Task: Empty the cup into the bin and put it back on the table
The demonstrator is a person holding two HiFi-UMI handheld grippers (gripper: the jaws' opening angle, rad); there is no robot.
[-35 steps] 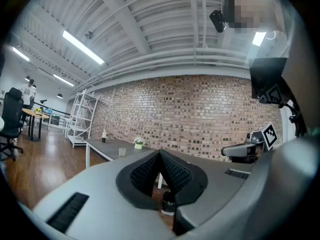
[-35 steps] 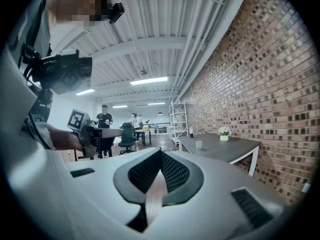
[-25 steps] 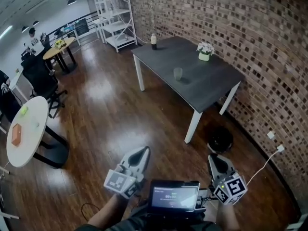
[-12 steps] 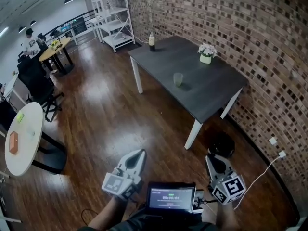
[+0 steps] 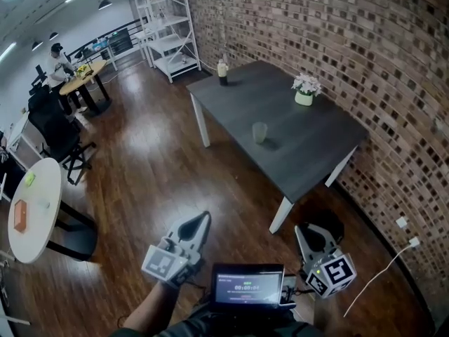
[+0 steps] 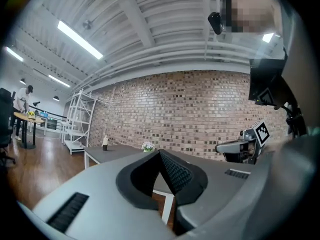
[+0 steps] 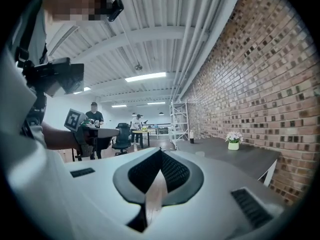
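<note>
A pale translucent cup (image 5: 259, 132) stands upright near the middle of the dark grey table (image 5: 316, 153). The black bin (image 5: 331, 221) sits on the floor by the table's near leg, partly hidden behind my right gripper (image 5: 302, 229). My left gripper (image 5: 204, 218) and the right one are held low and close to the body, well short of the table. Both are shut with nothing between their fingers. In the right gripper view the cup (image 7: 200, 154) shows small on the table (image 7: 245, 158) beyond the shut tips (image 7: 160, 150). The left gripper (image 6: 160, 153) points toward the table (image 6: 102, 153).
A white flower pot (image 5: 304, 97) and a bottle (image 5: 222, 71) stand on the table's far side. A brick wall (image 5: 365, 55) runs behind it. White shelving (image 5: 165, 27), a round white table (image 5: 31, 202), office chairs (image 5: 56, 128) and a seated person (image 5: 56, 60) are to the left. A screen (image 5: 249, 285) sits at the chest.
The view has drifted a little nearer to the table, which now sits slightly lower and more to the right. Both grippers stay shut and low.
</note>
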